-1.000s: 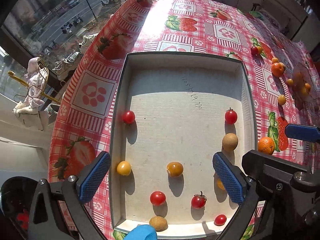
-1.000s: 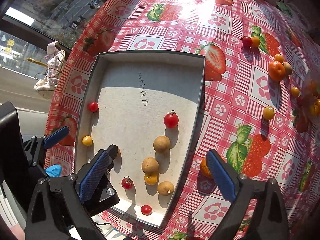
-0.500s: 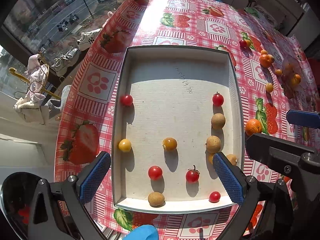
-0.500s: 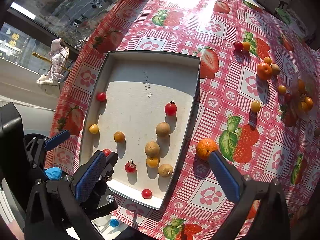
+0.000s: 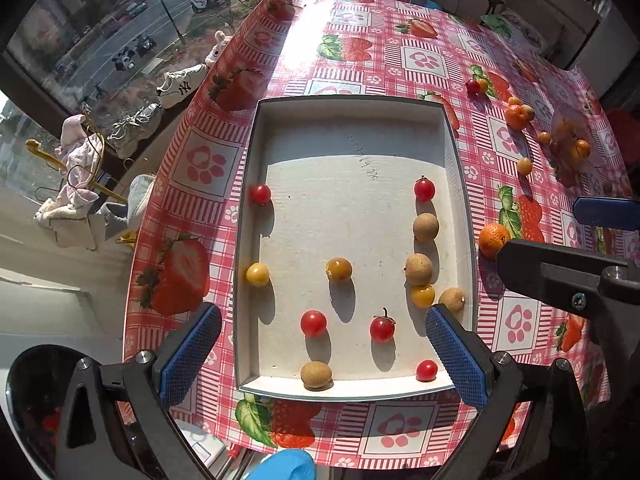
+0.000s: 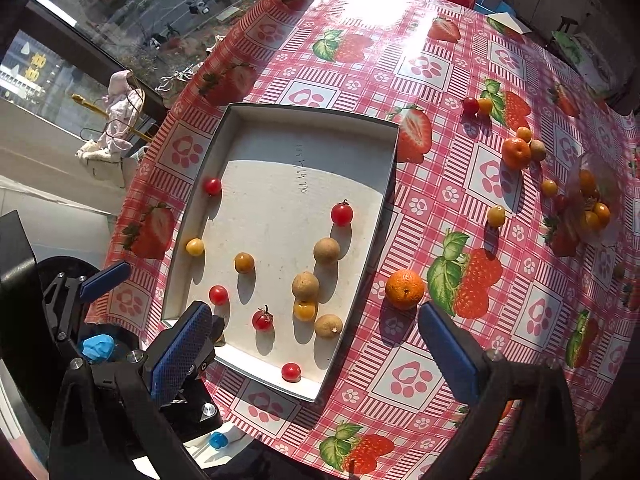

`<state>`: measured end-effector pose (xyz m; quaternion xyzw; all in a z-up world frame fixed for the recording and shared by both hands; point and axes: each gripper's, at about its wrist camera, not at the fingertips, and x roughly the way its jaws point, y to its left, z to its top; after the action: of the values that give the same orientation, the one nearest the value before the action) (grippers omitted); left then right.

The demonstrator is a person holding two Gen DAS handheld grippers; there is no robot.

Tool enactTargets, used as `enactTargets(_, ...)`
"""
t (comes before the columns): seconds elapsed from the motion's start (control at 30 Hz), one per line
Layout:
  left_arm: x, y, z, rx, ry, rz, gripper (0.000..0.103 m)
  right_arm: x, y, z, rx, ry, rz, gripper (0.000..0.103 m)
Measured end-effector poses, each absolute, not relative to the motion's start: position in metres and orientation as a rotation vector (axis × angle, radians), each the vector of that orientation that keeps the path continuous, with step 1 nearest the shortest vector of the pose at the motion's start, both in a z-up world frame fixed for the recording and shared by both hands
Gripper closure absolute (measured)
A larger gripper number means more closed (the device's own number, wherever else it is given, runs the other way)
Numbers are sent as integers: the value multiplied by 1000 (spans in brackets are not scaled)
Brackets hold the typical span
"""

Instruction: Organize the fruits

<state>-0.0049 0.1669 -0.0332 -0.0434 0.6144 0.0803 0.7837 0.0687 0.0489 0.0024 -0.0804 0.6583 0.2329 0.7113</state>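
Holding both tools wide apart and empty, I hover my left tool (image 5: 320, 344) and right tool (image 6: 316, 340) over a flat grey tray (image 5: 352, 120). Five red tomatoes, three yellow ones, four brown balls lie inside. One bumpy orange (image 6: 404, 289) sits just beside its right edge.

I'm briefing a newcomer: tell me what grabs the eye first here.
The loud red strawberry-print tablecloth covers the whole table. On it lies a shallow grey tray scattered with red and yellow cherry tomatoes and brown longans. A bright orange mandarin sits on the cloth just right of the tray, ahead of the open, empty right gripper.
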Motion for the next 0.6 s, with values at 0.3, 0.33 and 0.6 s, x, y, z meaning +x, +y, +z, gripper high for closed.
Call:
enactTargets(0.3,-10,163,-33,-124,1338,160,0,63,49,6,-215,1456,527,0)
enactTargets(0.33,-10,162,-33,-125,1338,159,0,63,50,6,-221,1457,526,0)
enactTargets(0.6,-16,153,-33,-86,1336,157,0,59,52,2,-260,1466,530,0)
